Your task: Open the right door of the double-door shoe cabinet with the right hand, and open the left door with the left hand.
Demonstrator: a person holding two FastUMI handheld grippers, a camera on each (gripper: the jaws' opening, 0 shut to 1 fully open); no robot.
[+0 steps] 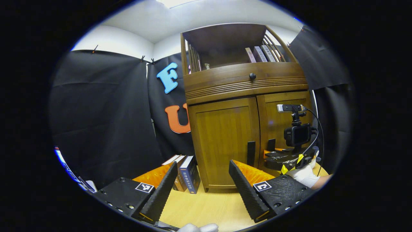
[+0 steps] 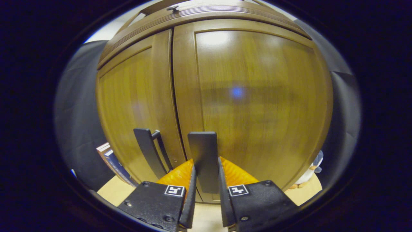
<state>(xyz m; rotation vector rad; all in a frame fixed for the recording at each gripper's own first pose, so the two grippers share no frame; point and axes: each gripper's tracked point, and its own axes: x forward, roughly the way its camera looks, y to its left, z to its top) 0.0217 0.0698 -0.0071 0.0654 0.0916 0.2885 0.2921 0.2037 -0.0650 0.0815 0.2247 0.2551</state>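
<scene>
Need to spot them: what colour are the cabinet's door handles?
Black; the handles show best in the right gripper view.

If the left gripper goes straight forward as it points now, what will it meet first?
Most likely the left door of the cabinet, near its handle. The left gripper is open, with bare floor between it and the door. Depth is hard to judge.

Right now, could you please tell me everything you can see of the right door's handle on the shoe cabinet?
The right door's handle is a flat, matte black vertical bar, seemingly metal or plastic, mounted low near the door's inner edge, beside the seam between the two closed doors. The right gripper is shut on it, both fingers pressing its lower part from either side, its top standing free above them. In the left gripper view it appears as a short dark bar behind that gripper.
</scene>
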